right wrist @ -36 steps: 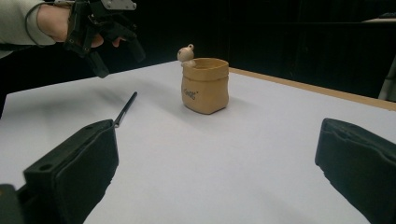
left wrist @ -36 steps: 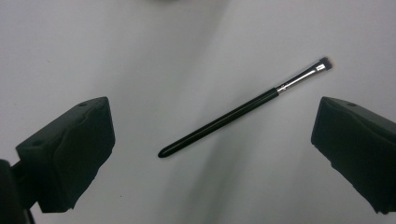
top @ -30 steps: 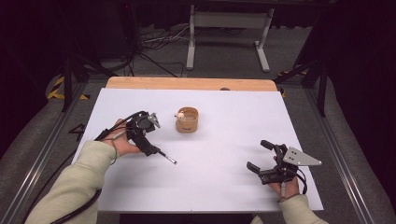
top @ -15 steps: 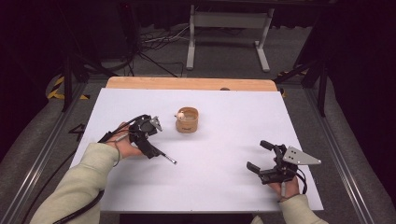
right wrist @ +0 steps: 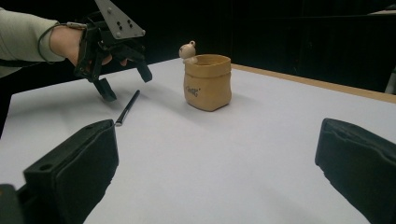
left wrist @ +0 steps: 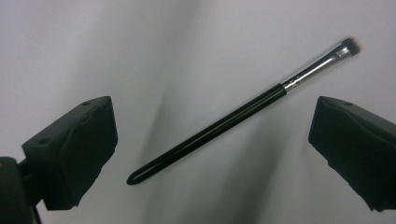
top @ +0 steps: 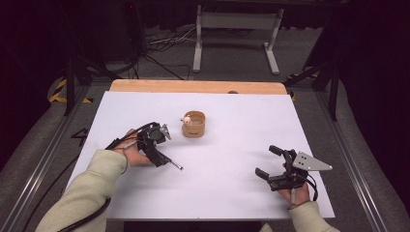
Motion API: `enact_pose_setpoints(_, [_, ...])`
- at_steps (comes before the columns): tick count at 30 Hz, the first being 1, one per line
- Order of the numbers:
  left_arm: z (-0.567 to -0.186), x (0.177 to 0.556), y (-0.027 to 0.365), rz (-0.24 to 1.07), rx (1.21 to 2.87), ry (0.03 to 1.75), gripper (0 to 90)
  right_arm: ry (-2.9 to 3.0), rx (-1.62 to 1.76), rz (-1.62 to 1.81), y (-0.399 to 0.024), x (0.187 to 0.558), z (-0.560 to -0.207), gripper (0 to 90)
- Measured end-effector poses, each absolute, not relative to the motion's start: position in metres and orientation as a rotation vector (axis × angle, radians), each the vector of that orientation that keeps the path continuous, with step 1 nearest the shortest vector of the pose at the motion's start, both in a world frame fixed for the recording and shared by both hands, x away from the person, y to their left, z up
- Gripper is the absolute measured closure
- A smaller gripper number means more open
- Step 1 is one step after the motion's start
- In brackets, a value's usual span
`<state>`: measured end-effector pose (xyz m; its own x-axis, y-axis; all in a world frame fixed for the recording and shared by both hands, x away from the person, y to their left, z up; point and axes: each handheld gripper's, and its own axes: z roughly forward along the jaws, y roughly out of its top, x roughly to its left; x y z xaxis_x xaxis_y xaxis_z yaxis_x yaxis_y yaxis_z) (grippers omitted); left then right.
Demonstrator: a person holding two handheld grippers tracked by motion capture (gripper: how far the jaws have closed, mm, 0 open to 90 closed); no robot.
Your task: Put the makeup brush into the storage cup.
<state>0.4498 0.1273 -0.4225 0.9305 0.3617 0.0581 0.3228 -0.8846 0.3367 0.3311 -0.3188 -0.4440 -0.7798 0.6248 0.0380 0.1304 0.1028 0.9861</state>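
— Surroundings? What is seen near the brush (left wrist: pixel 243 113)?
— A tan pot (top: pixel 194 124) with a small bear on its rim, just beyond on the white table (top: pixel 232 145); nothing is set between.
— Jaws?
— The left gripper (top: pixel 155 145) is spread wide above the slim black brush, untouched. The right gripper (top: pixel 273 161) is held open, empty.

The high view looks forward and down from above the person's side, taking in the whole bench (top: pixel 217 193) with the tan pot (top: pixel 194 124) just behind its middle. The left gripper view looks steeply down, very close, on a brush (left wrist: pixel 233 121) lying left of that pot. The right gripper view looks low across the bench toward the pot (right wrist: pixel 208 83), sharing it and the brush (right wrist: pixel 127 108) with the high view.
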Motion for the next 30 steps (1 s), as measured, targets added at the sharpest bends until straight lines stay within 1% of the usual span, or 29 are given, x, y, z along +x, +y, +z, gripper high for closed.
enact_pose_setpoints(4, [-0.423,0.451,0.126,0.157,2.779,0.529,4.7,1.998,0.737,1.722,-0.319,0.331,-0.444,0.0])
enact_pose_setpoints(15, [-0.428,0.451,0.123,0.154,2.815,0.509,9.3,1.990,0.727,1.733,-0.320,0.332,-0.444,0.0])
enact_pose_setpoints(25, [-0.433,0.452,0.124,0.160,2.848,0.513,16.1,1.987,0.741,1.745,-0.321,0.332,-0.444,0.0])
enact_pose_setpoints(30, [-0.432,0.452,0.123,0.137,2.854,0.511,19.7,1.973,0.746,1.760,-0.323,0.332,-0.443,0.0])
